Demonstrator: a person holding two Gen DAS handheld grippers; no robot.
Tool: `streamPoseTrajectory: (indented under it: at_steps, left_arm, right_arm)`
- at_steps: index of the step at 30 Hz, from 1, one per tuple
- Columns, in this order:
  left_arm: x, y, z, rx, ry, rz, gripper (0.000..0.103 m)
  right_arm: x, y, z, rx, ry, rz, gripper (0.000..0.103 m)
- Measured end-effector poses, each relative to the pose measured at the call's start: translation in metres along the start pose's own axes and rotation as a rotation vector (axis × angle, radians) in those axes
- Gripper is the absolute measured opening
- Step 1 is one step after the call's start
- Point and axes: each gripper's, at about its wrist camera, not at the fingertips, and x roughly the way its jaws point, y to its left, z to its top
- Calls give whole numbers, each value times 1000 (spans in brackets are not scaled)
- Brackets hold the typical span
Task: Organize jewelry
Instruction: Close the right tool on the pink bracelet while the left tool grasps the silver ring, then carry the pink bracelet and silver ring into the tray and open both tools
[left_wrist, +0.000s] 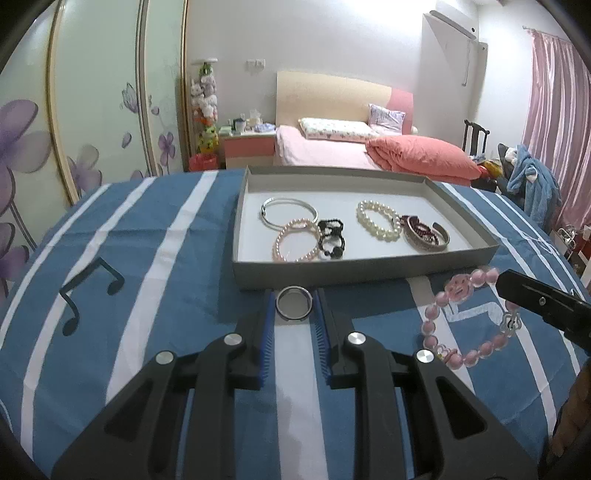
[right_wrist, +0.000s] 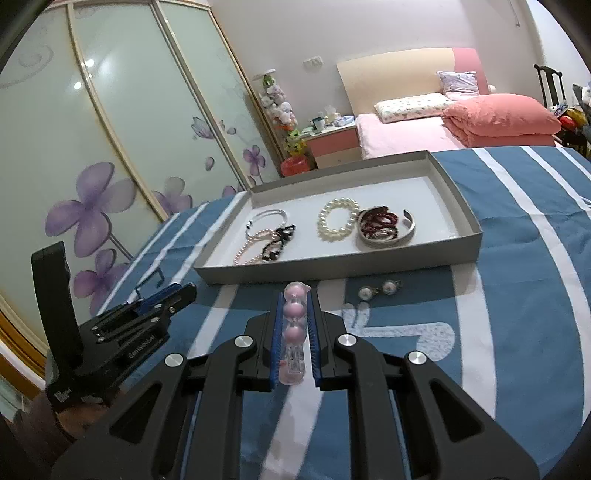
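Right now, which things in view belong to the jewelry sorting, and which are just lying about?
Job:
ring in left gripper
pink bead bracelet in right gripper
grey tray with bracelets
pearl earrings on the cloth

Lying about:
bed
nightstand
pink curtain

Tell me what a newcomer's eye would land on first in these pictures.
First, the grey tray at the middle of the blue striped cloth, holding several bracelets, a white pearl bracelet among them. Then the two pairs of jaws near its front wall: the left gripper pinches a silver ring, the right gripper a pink bead bracelet.
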Motion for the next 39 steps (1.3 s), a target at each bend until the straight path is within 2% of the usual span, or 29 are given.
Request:
streamPoseTrajectory:
  at_steps: [13, 25, 39]
  left_arm:
    - [-16, -3, 3, 30, -90, 62, 21]
    - [-19, 0, 5, 27, -114, 81, 22]
    - [-41, -3, 32, 3, -256, 87, 21]
  right_arm:
    - [-3, 9, -1, -10, -33, -8, 14]
    - [-8, 13, 1, -24, -71, -35, 14]
    - [-31, 21, 31, -89, -254, -120, 14]
